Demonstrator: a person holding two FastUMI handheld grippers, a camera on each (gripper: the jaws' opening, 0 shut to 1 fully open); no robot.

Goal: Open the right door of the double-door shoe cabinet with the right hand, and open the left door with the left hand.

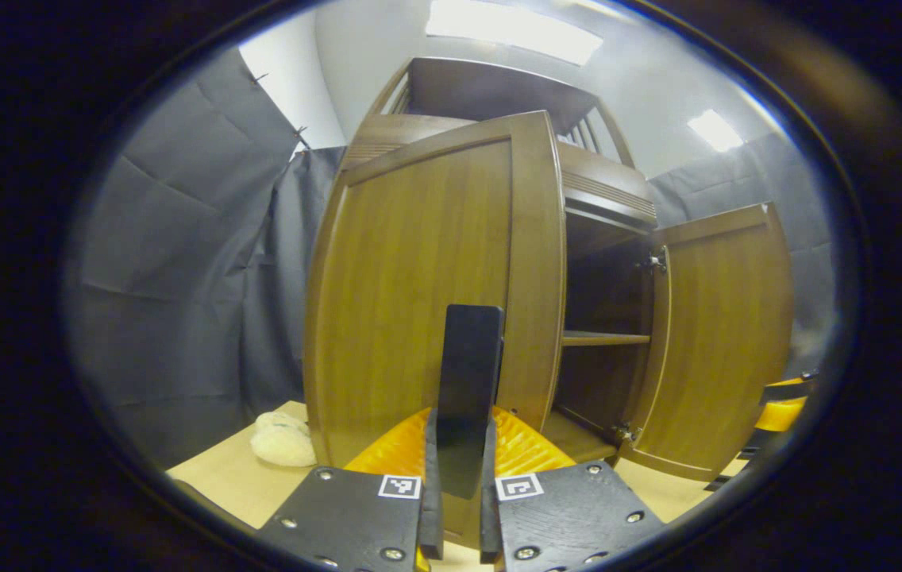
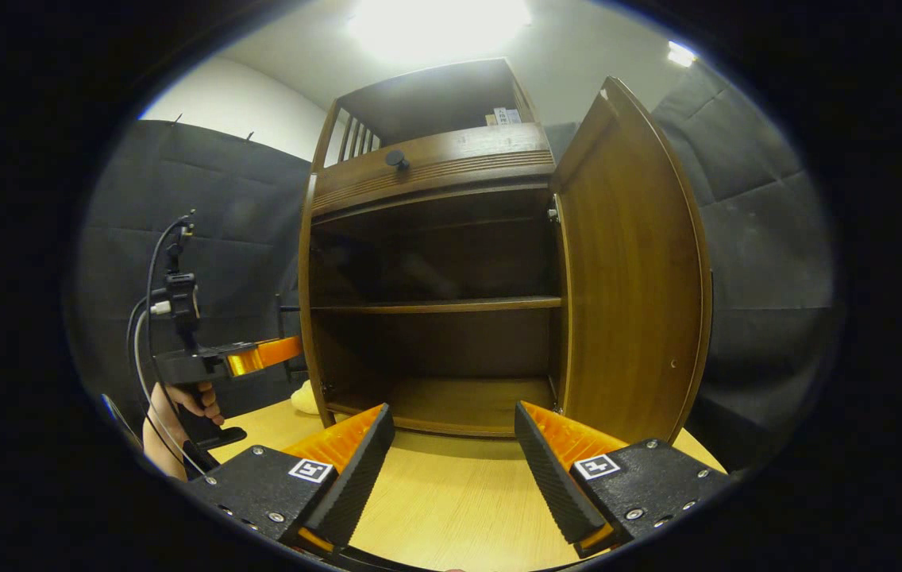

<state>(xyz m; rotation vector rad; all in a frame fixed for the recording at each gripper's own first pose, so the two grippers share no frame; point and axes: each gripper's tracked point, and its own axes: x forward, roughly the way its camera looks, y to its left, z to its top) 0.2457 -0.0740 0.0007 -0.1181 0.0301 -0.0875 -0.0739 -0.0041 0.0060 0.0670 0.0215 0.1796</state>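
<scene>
In the left gripper view the left gripper (image 1: 457, 508) has its two fingers drawn in close on a dark upright handle (image 1: 468, 389), which rises from between them and stands against the left door (image 1: 411, 294) of the shoe cabinet (image 1: 491, 95); both fingers press on the handle's lower end. The left door stands straight ahead of this gripper, swung partly out from the cabinet front, its free edge just to the right of the handle; beyond that edge the dark interior and a shelf (image 1: 606, 338) show. Farther to the right the right door (image 1: 725, 342) hangs wide open on its hinges. To the lower left, on the light wooden table (image 1: 221, 477), a pale fluffy slipper (image 1: 283, 438) lies near the door's foot; grey cloth hangs behind it.

In the right gripper view the right gripper (image 2: 455, 461) is spread wide with nothing between its fingers; it hovers over the table (image 2: 451, 508) just in front of the cabinet's open mouth. Ahead of it the cabinet (image 2: 431, 171) shows its interior, a middle shelf (image 2: 435, 305) and a bottom board; a small round knob (image 2: 397, 159) sits on the drawer front above. The right door (image 2: 634, 278) stands open to the right of this gripper, edge toward the camera. Off to the left a hand (image 2: 181, 405) holds the other gripper (image 2: 260, 355) up beside the cabinet's left side, where the left door cannot be made out.
</scene>
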